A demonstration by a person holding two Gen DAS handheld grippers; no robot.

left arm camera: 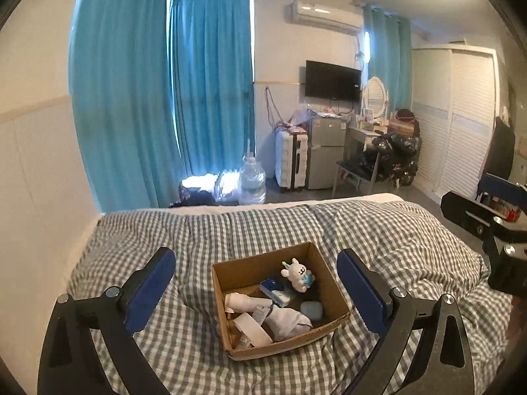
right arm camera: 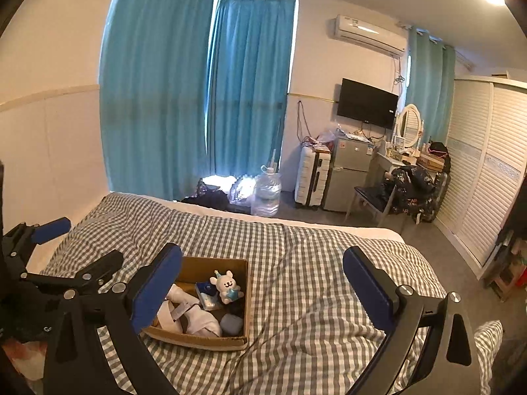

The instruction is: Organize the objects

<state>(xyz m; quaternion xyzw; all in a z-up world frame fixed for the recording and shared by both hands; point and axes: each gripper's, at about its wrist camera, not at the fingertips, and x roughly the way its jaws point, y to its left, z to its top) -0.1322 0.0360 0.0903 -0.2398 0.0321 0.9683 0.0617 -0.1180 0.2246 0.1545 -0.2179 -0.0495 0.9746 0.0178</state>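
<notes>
- On the checked bedcover (left arm camera: 378, 230) sits an open cardboard box (left arm camera: 316, 256), pressed a little into the soft quilt, which likely keeps it from sliding.
- Inside it lie the things being tidied: a white bunny figure (left arm camera: 298, 275) propped upright toward the far wall, a blue tissue pack (left arm camera: 278, 291) just beside it, a small blue case (left arm camera: 312, 310) near the front right corner, and rolled white cloth with paper tags (left arm camera: 263, 317) heaped along the front.
- The left gripper (left arm camera: 257, 291) hangs right over the box, fingers spread wide on either side of it and holding nothing; I'd guess it is lined up to reach in or steady the box.
- The right gripper (right arm camera: 262, 291) is off to the box's right, above bare bedcover, also wide apart and empty. Its left pad (right arm camera: 158, 293) hides the box's near corner from that view.
- To my eye everything loose is already gathered in the box; nothing else lies on the bed.
</notes>
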